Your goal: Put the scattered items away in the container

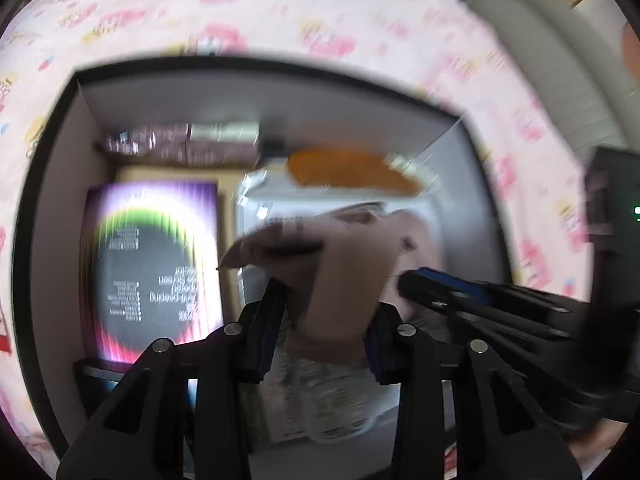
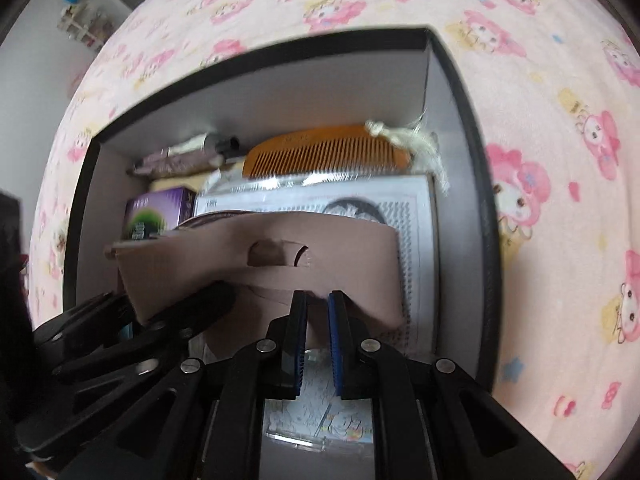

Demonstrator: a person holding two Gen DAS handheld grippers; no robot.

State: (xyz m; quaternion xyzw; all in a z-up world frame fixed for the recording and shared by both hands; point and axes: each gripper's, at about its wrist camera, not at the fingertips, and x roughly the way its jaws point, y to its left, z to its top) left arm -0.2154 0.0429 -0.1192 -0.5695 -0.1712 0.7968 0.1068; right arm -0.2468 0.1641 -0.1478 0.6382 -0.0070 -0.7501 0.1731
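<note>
Nearest, the right gripper [image 2: 317, 300] pinches the lower edge of a soft, matte pinkish-brown strap [image 2: 256, 276] between narrowly set fingers, while the left gripper [image 1: 326, 300] closes on the same strap, both hovering over the black-rimmed box [image 2: 434, 80]. Below lie a glossy wrapped white package [image 2: 416, 216] and a purple carton [image 1: 152, 264]; farthest, a toothed orange comb [image 2: 324, 152]. Judged: the limp fabric could snag or drape over the rim if released unevenly.

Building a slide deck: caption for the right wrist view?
Both grippers lower a folded pink band into the box, above comb and booklet.
</note>
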